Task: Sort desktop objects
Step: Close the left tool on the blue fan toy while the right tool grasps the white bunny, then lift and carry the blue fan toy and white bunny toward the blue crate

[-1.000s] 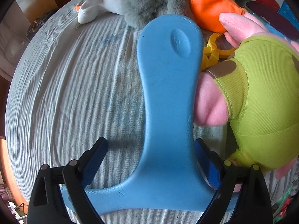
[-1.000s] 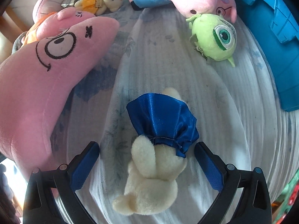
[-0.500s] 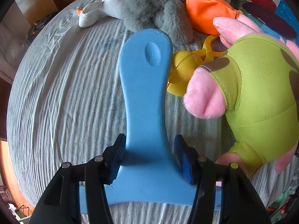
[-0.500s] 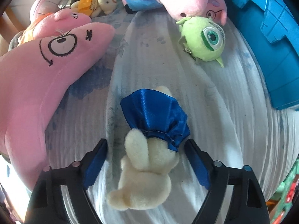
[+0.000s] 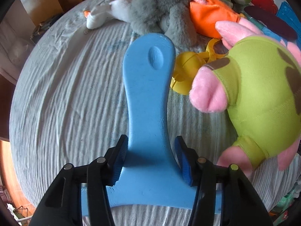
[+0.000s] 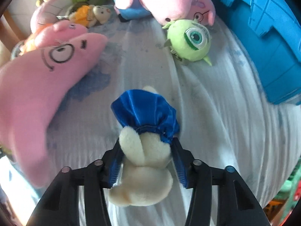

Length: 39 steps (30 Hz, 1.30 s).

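The left claw pinches the narrow neck of a flat blue foam paddle, one blue pad pressed to each side edge. The paddle's wide base lies under the claw arms, and its rounded end with an oval dent points straight ahead over the ribbed pale table cover. Just right of the paddle's far end sits a yellow plastic toy, touching or nearly touching its edge. Further right of the claw, a pink plush in a lime-green shirt lies near the paddle. Ahead, beyond the paddle tip, sprawls a grey furry plush with an orange plush to its right.

The right claw squeezes a cream plush bear across its body, both pads sunk into the fur. The bear's blue satin skirt fans out ahead of the pads. To the left of the claw lies a big pink starfish plush. Ahead and to the right rests a green one-eyed monster plush, with a pink pig plush behind it. At the far right stands a blue plastic bin, well apart from the bear.
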Tool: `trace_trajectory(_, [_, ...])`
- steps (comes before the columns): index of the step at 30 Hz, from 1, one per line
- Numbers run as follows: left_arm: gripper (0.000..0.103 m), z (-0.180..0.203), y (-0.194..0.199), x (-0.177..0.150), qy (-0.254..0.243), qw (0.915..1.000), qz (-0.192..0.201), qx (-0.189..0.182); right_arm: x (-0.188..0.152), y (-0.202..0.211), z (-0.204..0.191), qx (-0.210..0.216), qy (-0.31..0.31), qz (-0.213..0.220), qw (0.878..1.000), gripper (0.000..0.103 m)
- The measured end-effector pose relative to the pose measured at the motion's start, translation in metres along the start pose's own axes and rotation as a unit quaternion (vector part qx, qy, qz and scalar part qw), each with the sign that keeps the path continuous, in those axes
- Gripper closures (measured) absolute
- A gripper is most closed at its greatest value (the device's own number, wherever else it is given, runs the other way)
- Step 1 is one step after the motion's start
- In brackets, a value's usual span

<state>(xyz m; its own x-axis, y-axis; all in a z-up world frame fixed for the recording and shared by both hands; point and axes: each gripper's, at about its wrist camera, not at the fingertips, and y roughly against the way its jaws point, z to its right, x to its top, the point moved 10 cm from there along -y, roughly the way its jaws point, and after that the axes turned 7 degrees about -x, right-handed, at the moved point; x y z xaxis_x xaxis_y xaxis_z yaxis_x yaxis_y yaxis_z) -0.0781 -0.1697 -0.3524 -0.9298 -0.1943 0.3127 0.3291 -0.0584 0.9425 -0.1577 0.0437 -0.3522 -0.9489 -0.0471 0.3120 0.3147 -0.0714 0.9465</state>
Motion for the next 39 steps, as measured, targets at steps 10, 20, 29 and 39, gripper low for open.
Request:
trace_trajectory(10, [0.058, 0.037, 0.105, 0.012, -0.024, 0.9960, 0.084, -0.016, 0.012, 0.054, -0.003, 0.041, 0.004, 0.059, 0.997, 0.060])
trace_trajectory(20, [0.059, 0.079, 0.168, 0.019, -0.064, 0.9857, 0.147, -0.052, 0.048, 0.075, -0.009, 0.075, 0.021, 0.131, 0.988, 0.060])
trace_trajectory(29, [0.059, 0.064, 0.186, 0.069, -0.123, 0.9724, 0.175, -0.093, 0.047, 0.128, -0.023, 0.081, 0.033, 0.171, 0.981, 0.060])
trace_trajectory(39, [0.060, 0.082, 0.201, 0.105, -0.187, 0.9563, 0.173, -0.143, 0.040, 0.164, -0.010, 0.056, 0.008, 0.197, 0.979, 0.060])
